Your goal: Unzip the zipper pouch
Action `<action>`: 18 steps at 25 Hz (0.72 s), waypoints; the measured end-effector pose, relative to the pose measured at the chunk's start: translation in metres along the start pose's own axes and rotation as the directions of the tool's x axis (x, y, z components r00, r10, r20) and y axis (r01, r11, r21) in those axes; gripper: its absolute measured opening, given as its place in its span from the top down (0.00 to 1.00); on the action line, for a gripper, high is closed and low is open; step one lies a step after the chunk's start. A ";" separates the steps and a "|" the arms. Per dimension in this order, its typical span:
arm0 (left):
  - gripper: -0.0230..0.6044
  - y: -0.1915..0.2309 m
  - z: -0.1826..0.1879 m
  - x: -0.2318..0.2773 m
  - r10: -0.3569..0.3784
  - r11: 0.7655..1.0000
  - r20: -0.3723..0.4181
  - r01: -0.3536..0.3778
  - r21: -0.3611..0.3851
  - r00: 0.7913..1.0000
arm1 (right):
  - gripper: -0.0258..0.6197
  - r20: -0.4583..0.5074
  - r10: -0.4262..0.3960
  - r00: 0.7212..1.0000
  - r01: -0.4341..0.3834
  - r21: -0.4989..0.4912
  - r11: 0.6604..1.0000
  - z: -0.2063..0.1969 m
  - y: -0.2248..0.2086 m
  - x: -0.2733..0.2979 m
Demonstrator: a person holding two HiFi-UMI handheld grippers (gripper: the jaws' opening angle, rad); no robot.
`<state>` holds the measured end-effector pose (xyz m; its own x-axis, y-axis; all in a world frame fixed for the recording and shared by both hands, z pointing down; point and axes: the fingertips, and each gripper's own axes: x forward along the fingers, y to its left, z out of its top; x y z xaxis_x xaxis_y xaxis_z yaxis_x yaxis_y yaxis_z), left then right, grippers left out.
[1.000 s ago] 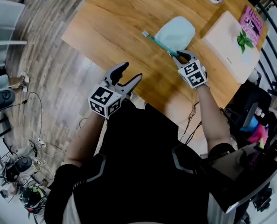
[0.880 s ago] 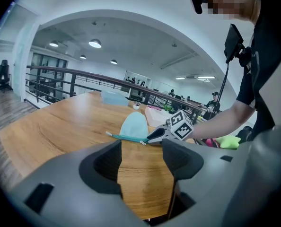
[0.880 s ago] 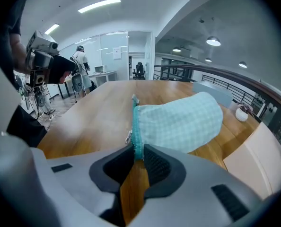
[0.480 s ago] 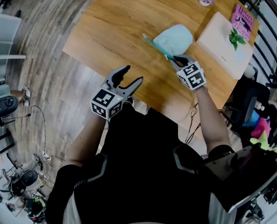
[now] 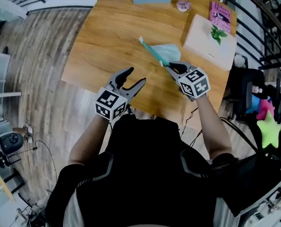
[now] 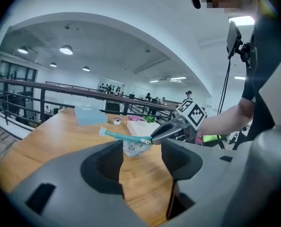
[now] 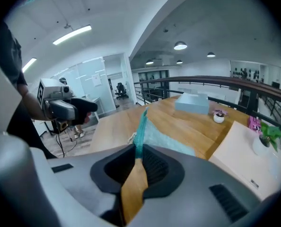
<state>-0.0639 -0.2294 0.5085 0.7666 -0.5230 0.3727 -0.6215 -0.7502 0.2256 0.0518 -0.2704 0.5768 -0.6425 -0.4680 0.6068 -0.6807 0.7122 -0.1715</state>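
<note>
pale pouch [image 5: 172,51] up off the wood table [image 5: 107,32], hanging under its teal zipper [image 5: 152,51]. long line of the zipper running from far left down to near right in the head view. near end pinched in the right gripper [image 5: 170,68]. jaws there almost together, just been closing, with the zipper end between them. small silver pull [image 6: 145,141] right beside that pinch. hard to tell if the pull itself is held or only the strip next to it. far end of the zipper sticking out free in the air.

left gripper [image 5: 135,76] over the table's front edge, jaws wide apart, nothing in them. apart from the pouch, nearer the body and to the left of it, pointing across at the zipper's side. seen through its own gap, the pouch straight ahead but not touching.

likely next: bring the left gripper in to hold the cloth or the free end, then pull along that long line. looks closer to the zipper's middle than to its far tip.
</note>
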 end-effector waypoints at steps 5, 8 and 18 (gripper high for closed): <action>0.54 -0.011 0.019 0.008 -0.115 0.987 0.001 0.114 0.115 0.993 | 0.87 0.076 -0.047 0.996 0.041 0.080 0.996 0.031 0.015 -0.031; 0.54 -0.023 0.032 0.014 -0.187 0.968 0.011 0.182 0.173 0.982 | 0.88 0.112 -0.080 0.990 0.066 0.128 0.990 0.042 0.024 -0.049; 0.57 -0.056 0.083 0.027 -0.314 0.891 0.069 0.269 0.365 0.947 | 0.88 0.183 -0.160 0.970 0.114 0.237 0.965 0.075 0.050 -0.103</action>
<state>0.0049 -0.2347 0.4308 0.9322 -0.2875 0.2199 -0.2887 -0.9570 -0.0272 0.0575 -0.2254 0.4477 -0.5786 -0.6639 0.4737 -0.8137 0.5093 -0.2801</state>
